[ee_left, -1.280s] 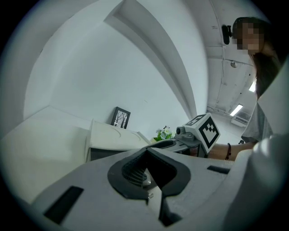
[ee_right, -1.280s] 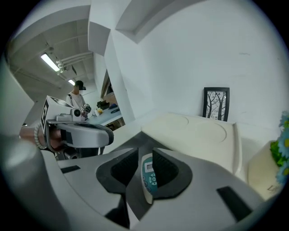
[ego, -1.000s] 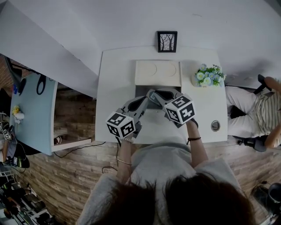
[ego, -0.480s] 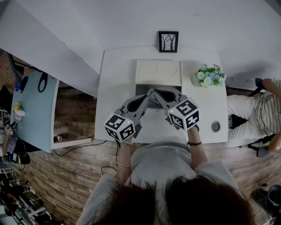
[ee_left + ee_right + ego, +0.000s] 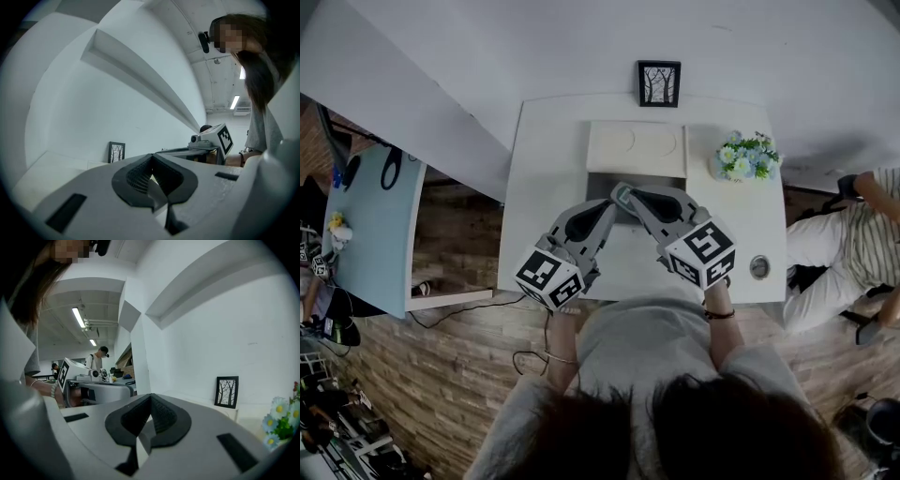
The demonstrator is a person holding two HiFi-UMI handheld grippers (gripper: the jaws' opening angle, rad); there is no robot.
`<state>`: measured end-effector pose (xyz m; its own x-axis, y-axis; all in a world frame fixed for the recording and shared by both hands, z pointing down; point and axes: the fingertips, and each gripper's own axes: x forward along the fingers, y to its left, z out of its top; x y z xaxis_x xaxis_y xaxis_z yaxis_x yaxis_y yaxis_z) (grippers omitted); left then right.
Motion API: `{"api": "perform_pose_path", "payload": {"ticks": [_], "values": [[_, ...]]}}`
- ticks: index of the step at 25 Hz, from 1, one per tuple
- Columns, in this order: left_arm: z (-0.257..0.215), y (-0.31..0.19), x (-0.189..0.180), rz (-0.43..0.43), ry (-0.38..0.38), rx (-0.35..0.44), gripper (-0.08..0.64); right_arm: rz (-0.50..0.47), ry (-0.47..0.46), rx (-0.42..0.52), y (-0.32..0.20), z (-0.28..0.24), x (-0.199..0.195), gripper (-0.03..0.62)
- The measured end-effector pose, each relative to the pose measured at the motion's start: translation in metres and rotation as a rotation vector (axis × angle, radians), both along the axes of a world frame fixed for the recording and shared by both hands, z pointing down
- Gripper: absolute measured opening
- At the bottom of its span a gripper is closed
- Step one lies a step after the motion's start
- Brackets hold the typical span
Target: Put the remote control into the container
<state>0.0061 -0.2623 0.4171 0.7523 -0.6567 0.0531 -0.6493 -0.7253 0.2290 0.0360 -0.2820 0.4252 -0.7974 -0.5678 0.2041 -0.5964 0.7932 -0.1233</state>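
**A:** Where is the remote control sitting?

**B:** I'm not seeing it in any view. It may be hiding under my grippers, just in front of the container (image 5: 636, 150).

**A:** And the grippers?

**B:** The left gripper (image 5: 151, 164) and right gripper (image 5: 150, 401) are both sitting closed on nothing. If I'm pushing forward blind, I'm risking shoving the container along the desk (image 5: 544, 169).

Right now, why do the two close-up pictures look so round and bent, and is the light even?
Left gripper view: a wide lens bows the straight wall ledge into a curve and blackens the corners. Right gripper view: same bending, and the ceiling lamps glare white. Head view: soft, even light on the white table, with only slight bending.
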Motion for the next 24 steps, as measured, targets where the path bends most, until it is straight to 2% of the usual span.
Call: {"api": "perform_pose_path", "payload": {"ticks": [4,24], "values": [[-0.003,0.004,0.001,-0.003,-0.016,0.021,0.003,-0.007,0.004,0.016,0.003,0.002,0.000,-0.002],[0.007,0.006,0.004,-0.008,-0.045,0.014,0.003,-0.024,0.006,0.053,-0.004,-0.003,-0.001,-0.002]]}}
